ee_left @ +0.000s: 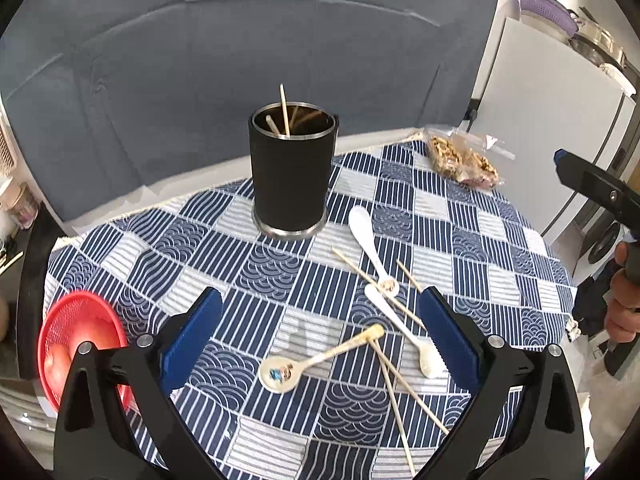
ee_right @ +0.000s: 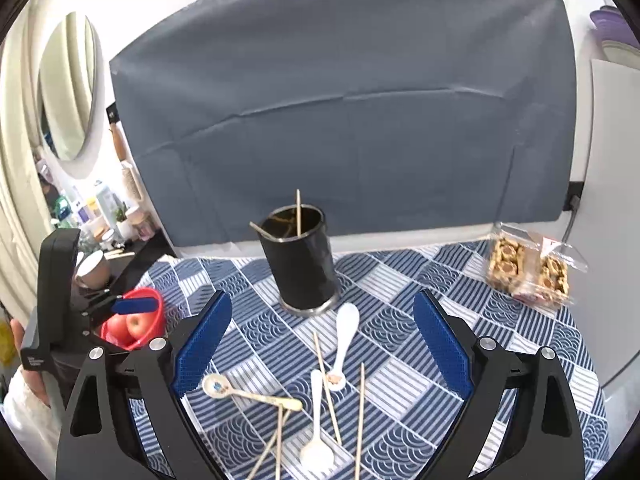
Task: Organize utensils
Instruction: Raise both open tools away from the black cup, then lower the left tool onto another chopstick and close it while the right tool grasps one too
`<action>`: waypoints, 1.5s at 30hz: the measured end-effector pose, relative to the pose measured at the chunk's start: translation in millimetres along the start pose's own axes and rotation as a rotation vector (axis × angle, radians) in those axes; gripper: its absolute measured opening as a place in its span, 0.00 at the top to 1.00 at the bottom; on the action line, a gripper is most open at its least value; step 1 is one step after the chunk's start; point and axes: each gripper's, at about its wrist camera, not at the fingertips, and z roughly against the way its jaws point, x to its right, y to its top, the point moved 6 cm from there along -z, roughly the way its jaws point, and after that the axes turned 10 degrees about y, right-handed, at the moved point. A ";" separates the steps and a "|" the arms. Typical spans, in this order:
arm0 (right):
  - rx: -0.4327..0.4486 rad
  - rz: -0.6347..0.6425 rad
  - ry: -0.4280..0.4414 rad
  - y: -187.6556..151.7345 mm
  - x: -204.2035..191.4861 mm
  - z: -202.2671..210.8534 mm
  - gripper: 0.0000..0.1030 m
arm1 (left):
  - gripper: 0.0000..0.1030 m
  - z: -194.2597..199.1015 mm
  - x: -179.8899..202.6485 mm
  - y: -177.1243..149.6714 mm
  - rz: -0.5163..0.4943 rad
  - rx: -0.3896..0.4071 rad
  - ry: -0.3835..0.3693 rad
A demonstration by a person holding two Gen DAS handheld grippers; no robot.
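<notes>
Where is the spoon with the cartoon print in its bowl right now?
The printed spoon lies flat on the checked tablecloth, nearest the left tool. Its handle tip touches the chopsticks, left of the plain white spoon.

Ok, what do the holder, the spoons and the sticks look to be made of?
Holder: likely metal, with a shiny steel rim and base under a matte black sleeve. Spoons: glossy white with printed bowls, probably ceramic, possibly melamine. Chopsticks: thin, pale tan and dull, apparently bamboo or wood.
</notes>
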 end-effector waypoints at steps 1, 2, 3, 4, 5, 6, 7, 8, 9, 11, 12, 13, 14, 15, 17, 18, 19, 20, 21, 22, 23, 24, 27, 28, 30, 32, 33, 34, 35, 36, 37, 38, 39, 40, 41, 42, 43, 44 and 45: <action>-0.010 0.004 -0.005 -2.5 2.4 1.4 0.15 | 0.06 -0.9 1.1 -3.2 -0.002 -0.005 0.006; -0.017 0.006 -0.007 -3.8 4.3 1.5 0.15 | 0.06 -2.2 2.7 -7.4 -0.006 -0.011 0.011; -0.026 0.006 -0.008 -5.4 6.8 1.6 0.14 | 0.06 -3.8 4.6 -11.2 -0.009 -0.020 0.014; -0.036 0.004 -0.008 -7.2 9.8 1.1 0.14 | 0.06 -5.3 6.0 -13.8 -0.010 -0.028 0.016; -0.046 0.001 -0.009 -8.9 13.4 0.5 0.14 | 0.06 -7.4 8.1 -18.0 -0.011 -0.039 0.020; -0.056 -0.003 -0.008 -10.5 16.9 -0.5 0.14 | 0.06 -9.2 10.1 -21.9 -0.012 -0.049 0.024; -0.064 -0.006 -0.004 -11.9 19.4 -1.5 0.14 | 0.06 -10.5 11.3 -24.9 -0.012 -0.058 0.028; -0.078 -0.011 -0.002 -13.8 23.3 -3.2 0.14 | 0.06 -12.3 13.0 -29.0 -0.010 -0.070 0.035; -0.087 -0.012 -0.001 -14.9 25.7 -4.8 0.14 | 0.06 -14.0 14.7 -33.3 -0.004 -0.082 0.040; -0.115 -0.018 0.007 -19.9 33.5 -9.6 0.14 | 0.06 -17.4 18.6 -41.2 -0.002 -0.102 0.045; -0.132 -0.023 0.008 -23.5 37.5 -12.8 0.14 | 0.06 -19.1 20.2 -45.1 -0.001 -0.110 0.050; -0.146 -0.026 0.011 -27.2 40.3 -15.9 0.14 | 0.06 -22.2 22.7 -51.3 0.002 -0.127 0.055; -0.161 -0.026 0.014 -30.6 43.0 -19.0 0.14 | 0.06 -24.3 24.8 -56.1 0.005 -0.140 0.057; -0.182 -0.021 0.014 -35.9 46.3 -23.4 0.14 | 0.06 -26.6 26.7 -60.6 0.009 -0.151 0.060; -0.215 -0.013 0.015 -44.3 51.7 -30.7 0.14 | 0.06 -31.9 31.2 -71.2 0.018 -0.175 0.064; -0.228 -0.012 0.016 -47.7 53.6 -33.8 0.14 | 0.06 -34.8 33.5 -76.3 0.021 -0.186 0.064; -0.247 -0.014 0.020 -53.5 56.5 -38.7 0.14 | 0.06 -36.8 35.3 -80.1 0.021 -0.195 0.066; -0.260 -0.015 0.022 -57.7 58.6 -42.4 0.14 | 0.06 -40.2 38.0 -84.9 0.019 -0.205 0.074; -0.279 -0.015 0.024 -63.6 61.2 -47.7 0.14 | 0.06 -43.1 40.4 -89.2 0.020 -0.213 0.078; -0.291 -0.016 0.025 -67.5 63.0 -51.2 0.14 | 0.06 -46.2 43.0 -93.7 0.023 -0.227 0.072; -0.306 -0.016 0.025 -72.6 65.3 -55.5 0.14 | 0.06 -48.4 45.2 -96.7 0.024 -0.237 0.068; -0.325 -0.015 0.024 -78.8 67.8 -61.3 0.14 | 0.06 -50.9 46.8 -100.6 0.026 -0.246 0.071; -0.368 -0.022 0.019 -93.8 73.7 -75.4 0.14 | 0.06 -57.9 50.3 -111.4 0.029 -0.270 0.067; -0.382 -0.025 0.018 -98.9 75.1 -80.3 0.14 | 0.06 -59.8 50.7 -114.3 0.032 -0.277 0.069; -0.404 -0.026 0.012 -108.4 77.6 -87.9 0.14 | 0.06 -64.6 51.7 -122.1 0.031 -0.297 0.075; -0.439 -0.028 0.007 -120.8 79.1 -97.8 0.14 | 0.06 -69.0 54.1 -130.1 0.021 -0.319 0.075; -0.455 -0.026 0.000 -126.7 80.0 -102.2 0.14 | 0.06 -71.1 55.1 -133.8 0.011 -0.327 0.082; -0.473 -0.023 -0.006 -133.1 81.4 -106.5 0.14 | 0.06 -73.0 56.1 -136.1 0.004 -0.334 0.084; -0.491 -0.021 -0.013 -139.6 82.2 -110.6 0.14 | 0.06 -75.3 57.6 -140.1 -0.004 -0.344 0.081; -0.506 -0.020 -0.020 -144.7 83.2 -113.9 0.14 | 0.06 -77.5 58.6 -143.9 -0.004 -0.355 0.076; -0.517 -0.019 -0.026 -148.8 84.3 -116.2 0.14 | 0.06 -78.6 59.1 -146.4 -0.004 -0.362 0.075; -0.532 -0.019 -0.032 -154.1 85.5 -119.1 0.14 | 0.06 -79.8 60.1 -149.5 -0.011 -0.366 0.077; -0.541 -0.019 -0.037 -157.7 86.5 -120.7 0.14 | 0.06 -80.2 61.0 -152.1 -0.020 -0.364 0.081; -0.553 -0.021 -0.041 -162.5 88.0 -123.2 0.14 | 0.06 -80.6 61.1 -153.3 -0.025 -0.353 0.089; -0.564 -0.025 -0.041 -166.6 89.3 -125.4 0.14 | 0.06 -81.7 61.3 -156.5 -0.028 -0.360 0.094; -0.573 -0.030 -0.041 -170.3 90.2 -127.8 0.14 | 0.06 -82.8 61.4 -157.7 -0.030 -0.363 0.098; -0.576 -0.031 -0.043 -172.1 91.5 -129.8 0.14 | 0.06 -83.8 61.2 -160.7 -0.036 -0.373 0.109; -0.566 -0.028 -0.039 -173.2 91.7 -132.0 0.14 | 0.06 -83.7 60.5 -161.7 -0.042 -0.377 0.118; -0.564 -0.028 -0.047 -174.9 93.0 -134.0 0.14 | 0.06 -83.7 60.2 -162.9 -0.045 -0.379 0.123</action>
